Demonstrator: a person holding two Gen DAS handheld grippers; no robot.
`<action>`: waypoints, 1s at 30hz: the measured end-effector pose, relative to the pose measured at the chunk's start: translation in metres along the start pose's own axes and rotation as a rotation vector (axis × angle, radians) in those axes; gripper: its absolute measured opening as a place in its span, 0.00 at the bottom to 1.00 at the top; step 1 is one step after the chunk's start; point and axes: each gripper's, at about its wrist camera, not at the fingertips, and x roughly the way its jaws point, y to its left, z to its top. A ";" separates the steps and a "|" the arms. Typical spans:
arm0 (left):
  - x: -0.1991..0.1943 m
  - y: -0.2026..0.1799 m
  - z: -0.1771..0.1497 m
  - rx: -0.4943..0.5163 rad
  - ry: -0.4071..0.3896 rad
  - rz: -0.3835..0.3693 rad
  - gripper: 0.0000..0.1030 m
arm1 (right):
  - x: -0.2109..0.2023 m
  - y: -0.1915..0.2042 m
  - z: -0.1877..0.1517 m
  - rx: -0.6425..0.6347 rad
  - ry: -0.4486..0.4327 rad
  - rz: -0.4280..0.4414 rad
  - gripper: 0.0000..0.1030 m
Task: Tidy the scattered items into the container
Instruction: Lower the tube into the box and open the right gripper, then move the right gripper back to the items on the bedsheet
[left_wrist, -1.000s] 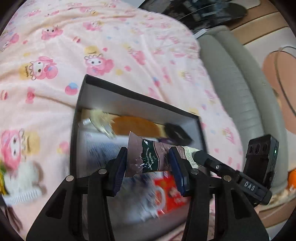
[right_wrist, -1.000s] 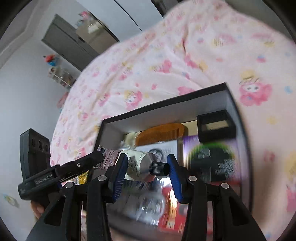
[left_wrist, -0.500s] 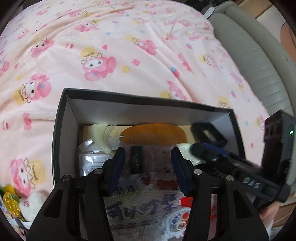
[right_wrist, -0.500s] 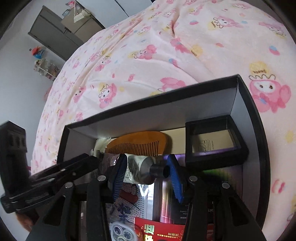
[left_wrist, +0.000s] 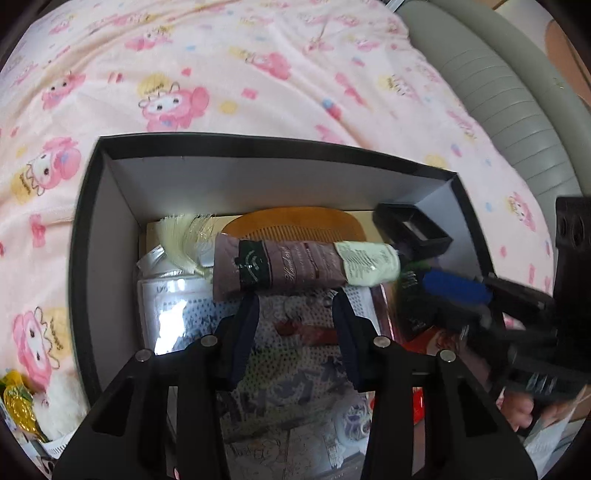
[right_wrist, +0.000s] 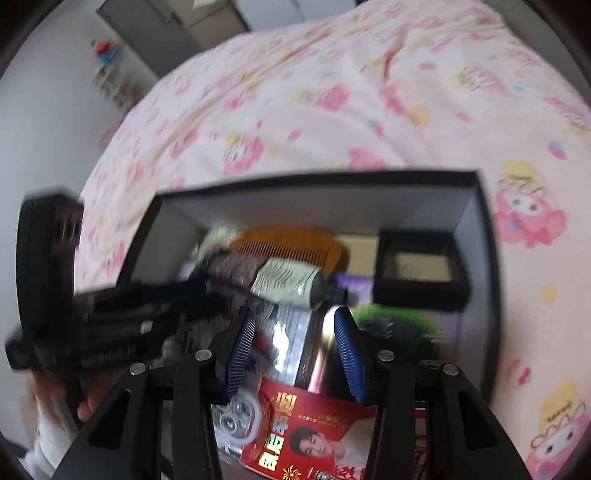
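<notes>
A mauve hand cream tube (left_wrist: 303, 264) lies inside the black box (left_wrist: 258, 147) on top of other items, just beyond my left gripper (left_wrist: 295, 314), which is open and empty. In the right wrist view the tube (right_wrist: 284, 282) lies just past my right gripper (right_wrist: 293, 325), also open and empty. An orange comb (left_wrist: 295, 223), a pale tassel (left_wrist: 181, 240), a small black case (right_wrist: 417, 271) and a red packet (right_wrist: 314, 439) lie in the box (right_wrist: 480, 229).
The box sits on a pink cartoon-print bedspread (left_wrist: 221, 74). A grey padded bed edge (left_wrist: 498, 92) runs along the right. A plush toy and gold wrapper (left_wrist: 22, 406) lie left of the box. A dark cabinet (right_wrist: 147, 29) stands far off.
Both grippers held the tube over the box; both have now opened and drawn back, and the tube lies in the box by the comb.
</notes>
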 end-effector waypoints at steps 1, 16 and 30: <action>0.004 0.001 0.003 -0.009 0.009 0.006 0.40 | 0.008 0.000 0.002 0.002 0.025 0.011 0.41; -0.006 0.002 0.006 -0.024 -0.066 -0.091 0.40 | 0.022 -0.018 0.013 0.154 -0.007 0.018 0.40; -0.123 -0.041 -0.110 0.123 -0.218 -0.202 0.48 | -0.103 0.084 -0.092 0.019 -0.307 -0.155 0.41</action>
